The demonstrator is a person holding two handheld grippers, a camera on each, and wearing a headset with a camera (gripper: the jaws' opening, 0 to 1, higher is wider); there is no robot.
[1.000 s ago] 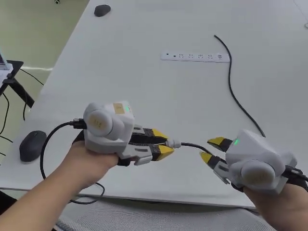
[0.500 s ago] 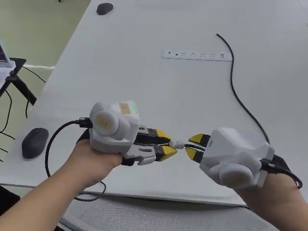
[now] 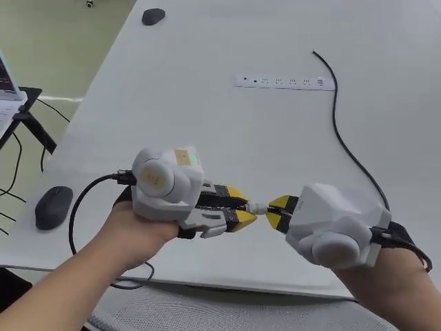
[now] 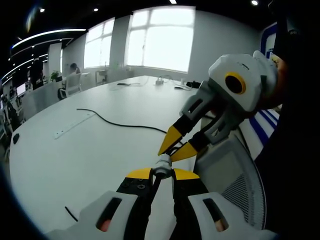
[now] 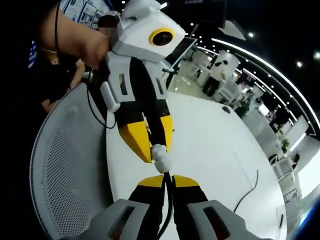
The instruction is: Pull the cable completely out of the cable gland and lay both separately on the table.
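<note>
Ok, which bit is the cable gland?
Look over the near edge of the big white table, where the left tool and right tool meet tip to tip. The cable gland is the tiny white plug in the left tool's yellow tips, the only white bit there, trailing a black cable.

OPEN-PLAN OFFICE: A long white worktop (image 3: 207, 117) carries a multi-socket power strip (image 3: 284, 82) with its black lead (image 3: 335, 121), a computer mouse (image 3: 153, 16) at the far edge and a second mouse (image 3: 53, 207) at the near left, with a white mesh office chair (image 5: 65, 165) drawn up to the edge. Tall windows (image 4: 160, 40) light the room, and beneath curved ceiling light strips (image 5: 260, 57) people (image 5: 218, 69) are seen among further desks in the background.
</note>
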